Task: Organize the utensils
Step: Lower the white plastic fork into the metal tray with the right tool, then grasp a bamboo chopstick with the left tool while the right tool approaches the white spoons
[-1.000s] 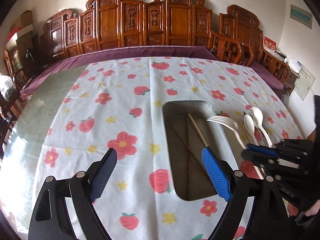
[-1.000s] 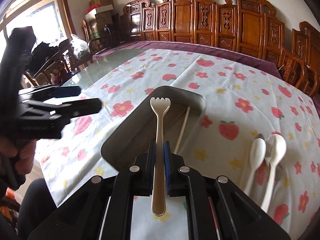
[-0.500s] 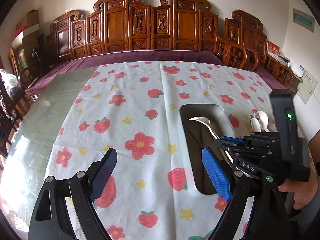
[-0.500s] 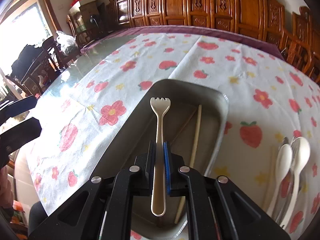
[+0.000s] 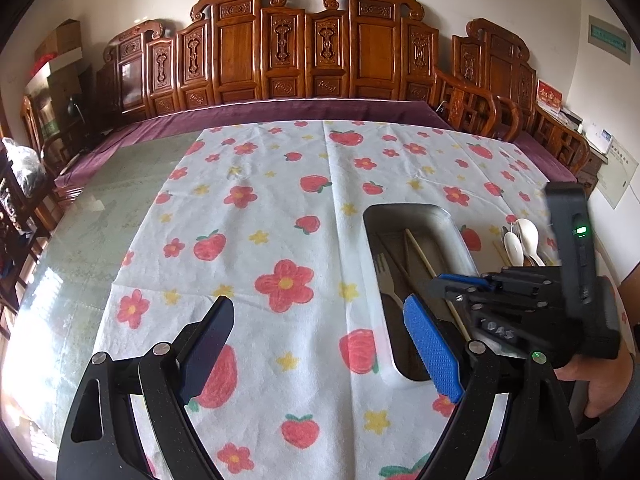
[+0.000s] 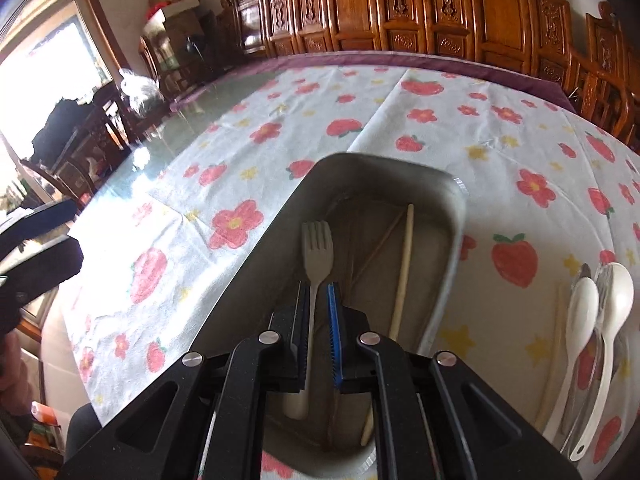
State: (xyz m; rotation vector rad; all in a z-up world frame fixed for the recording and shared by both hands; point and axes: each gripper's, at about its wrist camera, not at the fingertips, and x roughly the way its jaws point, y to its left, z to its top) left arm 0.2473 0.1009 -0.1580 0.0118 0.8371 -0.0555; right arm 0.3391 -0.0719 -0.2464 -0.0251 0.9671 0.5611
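Note:
A grey metal tray (image 6: pixel 452 216) lies on the flowered cloth; it also shows in the left wrist view (image 5: pixel 404 210). In it lie a cream plastic fork (image 6: pixel 316 252) and a wooden chopstick (image 6: pixel 404 264). My right gripper (image 6: pixel 319 300) hangs low over the tray, its jaws slightly parted around the fork handle, no longer pinching it. In the left wrist view the fork (image 5: pixel 385 276) lies on the tray floor beside the right gripper (image 5: pixel 444 284). My left gripper (image 5: pixel 316 344) is open and empty above the cloth, left of the tray.
Two white plastic spoons (image 6: pixel 600 312) and more utensils lie on the cloth right of the tray, also in the left wrist view (image 5: pixel 520 240). Carved wooden chairs (image 5: pixel 280 52) line the far side. Bare glass tabletop (image 5: pixel 92 216) lies to the left.
My right gripper lowered the fork into the tray and its jaws opened a little, so the fork now rests on the tray floor. My left gripper stayed open, shifting slightly left.

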